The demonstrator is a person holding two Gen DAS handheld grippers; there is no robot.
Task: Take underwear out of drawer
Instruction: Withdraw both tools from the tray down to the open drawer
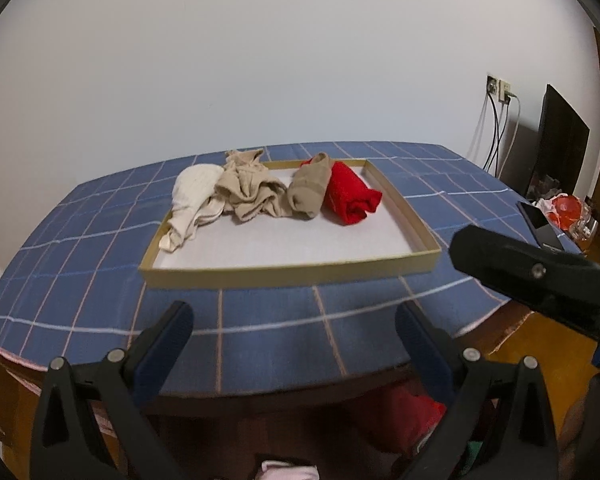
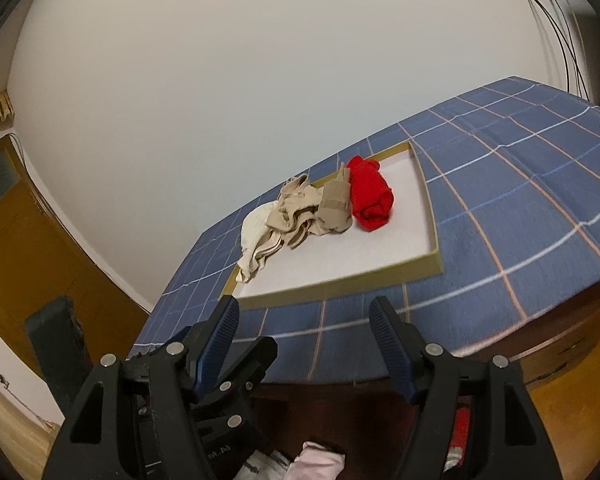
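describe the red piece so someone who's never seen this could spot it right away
On the blue checked tablecloth sits a shallow tan tray with a row of garments. The red roll lies at the row's right end, touching a tan piece; it alone is brightly coloured.

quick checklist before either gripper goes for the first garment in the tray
1. Left gripper open with nothing held: ok.
2. Right gripper open with nothing held: ok.
3. Garments in view in the shallow tray: ok; white piece, crumpled beige piece, rolled tan piece, red roll.
4. Red roll free to grasp at the row's right end: ok, though it touches the tan piece.
5. White piece fully inside tray: not ok, it drapes over the left rim.
6. Both grippers short of the tray: ok.
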